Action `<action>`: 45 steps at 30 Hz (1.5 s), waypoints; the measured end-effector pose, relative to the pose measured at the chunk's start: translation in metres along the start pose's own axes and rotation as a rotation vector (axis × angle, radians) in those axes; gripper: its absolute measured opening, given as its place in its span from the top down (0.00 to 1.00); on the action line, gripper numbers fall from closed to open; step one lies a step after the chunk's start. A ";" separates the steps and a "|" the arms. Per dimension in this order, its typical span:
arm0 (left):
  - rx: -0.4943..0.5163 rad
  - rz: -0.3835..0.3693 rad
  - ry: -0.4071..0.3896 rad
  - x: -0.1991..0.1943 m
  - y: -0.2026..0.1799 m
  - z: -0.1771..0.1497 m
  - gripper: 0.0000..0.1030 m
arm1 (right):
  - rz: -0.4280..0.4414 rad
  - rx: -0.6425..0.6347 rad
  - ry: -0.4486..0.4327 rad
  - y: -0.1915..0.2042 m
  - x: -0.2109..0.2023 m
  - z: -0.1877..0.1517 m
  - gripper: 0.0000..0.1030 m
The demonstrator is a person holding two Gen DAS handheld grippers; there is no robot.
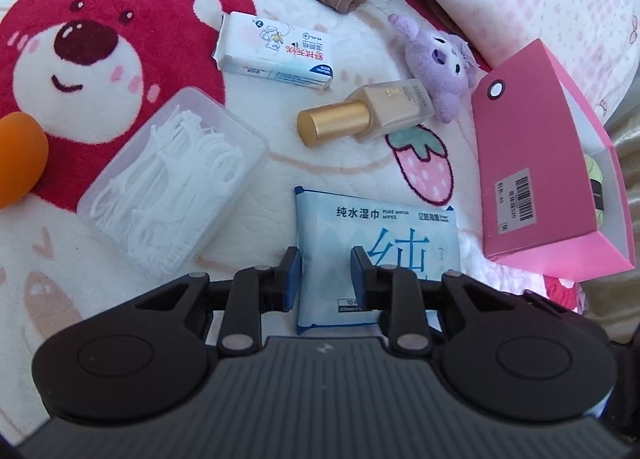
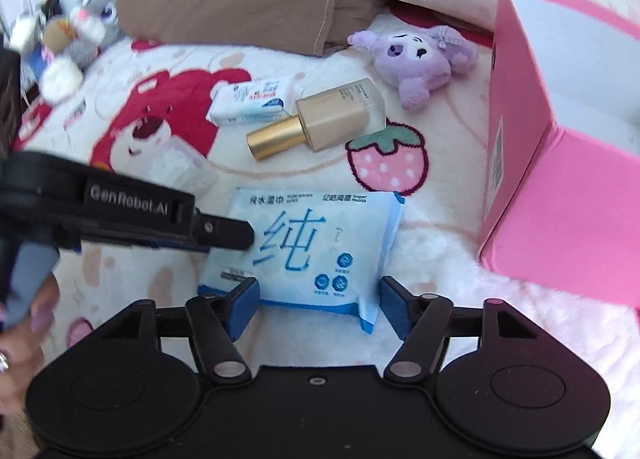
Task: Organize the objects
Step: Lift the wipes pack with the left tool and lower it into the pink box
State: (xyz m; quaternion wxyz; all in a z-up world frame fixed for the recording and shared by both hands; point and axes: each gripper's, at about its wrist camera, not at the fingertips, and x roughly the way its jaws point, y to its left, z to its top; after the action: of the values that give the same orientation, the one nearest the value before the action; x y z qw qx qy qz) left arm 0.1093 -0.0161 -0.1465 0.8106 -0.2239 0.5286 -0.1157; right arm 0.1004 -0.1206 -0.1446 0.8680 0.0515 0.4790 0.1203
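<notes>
Pink card is the only sign of a destination here: the open pink box (image 1: pixel 532 163) stands at the right edge of the fleece blanket (image 1: pixel 320 175), and through its open end a pale green thing (image 1: pixel 595 171) shows inside, too hidden to name. That looks like the one item already put away, so I judge the tidying to be at an early stage. Everything else lies loose on the blanket: a clear floss-pick case (image 1: pixel 172 183) to the left, a white tissue pack (image 1: pixel 272 51) further back, a foundation bottle (image 1: pixel 368 111) with a gold cap lying on its side, a purple plush (image 1: pixel 440 63) just beside the box's far corner, and an orange rounded thing (image 1: pixel 20 159) at the left edge. The blue wet-wipes pack (image 1: pixel 384 235) seems to be the piece in hand; it lies flat in front of both tools, near the box but not touching it. The left gripper (image 1: pixel 326 275) has its jaws narrowly apart over the pack's left edge, with a strip of wrapper showing in the gap; whether the pads nip it I cannot tell. The right gripper (image 2: pixel 319 307) has its jaws spread wide to either side of the pack's near edge and grips nothing. Left to do, as I read it: lift the wipes into the box, then the other five pieces.
</notes>
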 end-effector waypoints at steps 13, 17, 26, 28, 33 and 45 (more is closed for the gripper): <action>0.129 -0.090 -0.140 -0.095 -0.053 -0.002 0.78 | -0.041 -0.101 -0.139 0.030 -0.091 0.018 0.39; 0.201 -0.136 -0.196 -0.121 -0.088 0.009 0.78 | -0.089 -0.097 -0.228 0.026 -0.129 0.027 0.38; 0.343 -0.161 -0.177 -0.110 -0.195 0.043 0.78 | -0.222 -0.025 -0.351 -0.031 -0.185 0.058 0.36; 0.370 -0.164 -0.164 -0.093 -0.217 0.050 0.77 | -0.265 -0.018 -0.358 -0.049 -0.190 0.066 0.37; 0.346 -0.160 -0.103 -0.029 -0.258 0.068 0.74 | -0.319 0.035 -0.263 -0.105 -0.181 0.094 0.49; 0.330 -0.092 -0.008 0.068 -0.284 0.084 0.77 | -0.220 0.109 -0.130 -0.206 -0.119 0.100 0.51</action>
State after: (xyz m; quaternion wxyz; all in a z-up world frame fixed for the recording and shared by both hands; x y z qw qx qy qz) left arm 0.2278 -0.2723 -0.0349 0.8323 -0.1125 0.4883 -0.2370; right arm 0.1568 -0.3481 -0.0355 0.9011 0.0535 0.4303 -0.0055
